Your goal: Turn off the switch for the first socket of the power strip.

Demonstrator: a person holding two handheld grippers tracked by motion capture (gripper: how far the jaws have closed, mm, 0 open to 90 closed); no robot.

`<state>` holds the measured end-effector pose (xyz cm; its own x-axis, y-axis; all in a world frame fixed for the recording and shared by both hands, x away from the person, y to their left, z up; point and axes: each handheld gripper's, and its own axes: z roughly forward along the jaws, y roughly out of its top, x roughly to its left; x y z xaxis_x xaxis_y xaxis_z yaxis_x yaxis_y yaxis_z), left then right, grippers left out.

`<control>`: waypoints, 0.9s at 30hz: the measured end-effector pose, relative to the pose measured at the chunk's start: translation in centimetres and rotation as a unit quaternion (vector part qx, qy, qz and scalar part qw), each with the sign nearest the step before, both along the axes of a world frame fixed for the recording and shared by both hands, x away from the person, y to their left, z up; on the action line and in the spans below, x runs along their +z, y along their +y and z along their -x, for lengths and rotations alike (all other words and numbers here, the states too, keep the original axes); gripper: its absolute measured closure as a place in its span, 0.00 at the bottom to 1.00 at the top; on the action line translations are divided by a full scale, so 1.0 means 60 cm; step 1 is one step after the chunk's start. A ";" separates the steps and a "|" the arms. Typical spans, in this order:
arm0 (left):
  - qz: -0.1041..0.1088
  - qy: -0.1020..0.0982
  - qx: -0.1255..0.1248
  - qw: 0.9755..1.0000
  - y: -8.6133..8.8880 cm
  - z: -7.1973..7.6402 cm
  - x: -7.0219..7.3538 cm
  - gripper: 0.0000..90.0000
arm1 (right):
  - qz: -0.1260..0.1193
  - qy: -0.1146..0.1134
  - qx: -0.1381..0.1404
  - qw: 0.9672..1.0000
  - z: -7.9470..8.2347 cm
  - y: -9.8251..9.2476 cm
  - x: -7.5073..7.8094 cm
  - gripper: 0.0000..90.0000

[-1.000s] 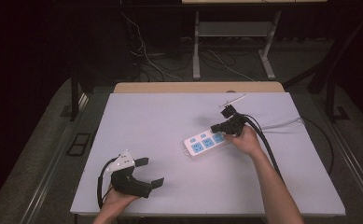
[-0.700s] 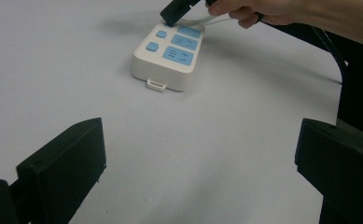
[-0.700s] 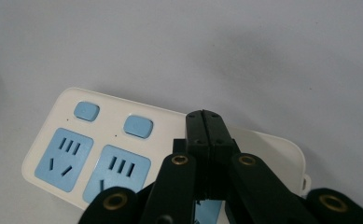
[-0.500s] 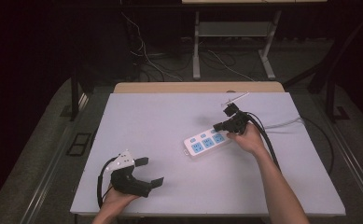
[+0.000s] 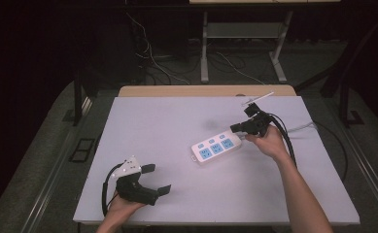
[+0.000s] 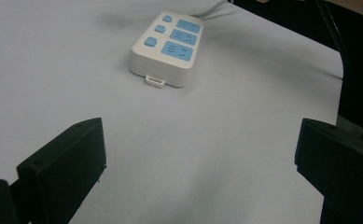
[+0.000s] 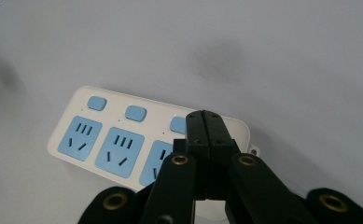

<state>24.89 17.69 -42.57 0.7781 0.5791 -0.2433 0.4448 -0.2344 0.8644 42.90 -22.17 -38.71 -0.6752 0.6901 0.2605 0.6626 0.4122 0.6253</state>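
The fingertips of the right gripper are seen pressed flat together, with nothing between them, poised over the cable end of the white rectangular plastic power strip with three blue sockets and three blue buttons. In the right gripper view the closed tips overlap the button nearest that end, though contact cannot be told; a soft shadow on the table beyond suggests a small gap.

In the high view the power strip is found lying flat, socket side up, near the middle of the white table, just beside and to the left of the right gripper. Its long axis is set on a diagonal, from the lower left up towards the right gripper. The small hanging tab is pointed at the near left, the grey cable end at the far right.

The left gripper is held well apart at the near left edge, its jaws spread wide and empty. From the left gripper view the strip is seen ahead, tab end first.

The right hand is judged much the nearer, so any press on a button would fall to it.
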 end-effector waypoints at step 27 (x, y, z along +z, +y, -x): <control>0.000 -0.002 -0.003 1.000 -0.003 0.001 0.001 0.01 | -0.028 -0.026 -0.063 0.997 0.078 -0.052 0.055 0.08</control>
<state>24.84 17.50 -42.52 0.7822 0.5746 -0.2405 0.4402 -0.2367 0.8661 38.25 -25.31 -35.40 -0.5981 0.7555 0.2675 0.6724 0.2915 0.6803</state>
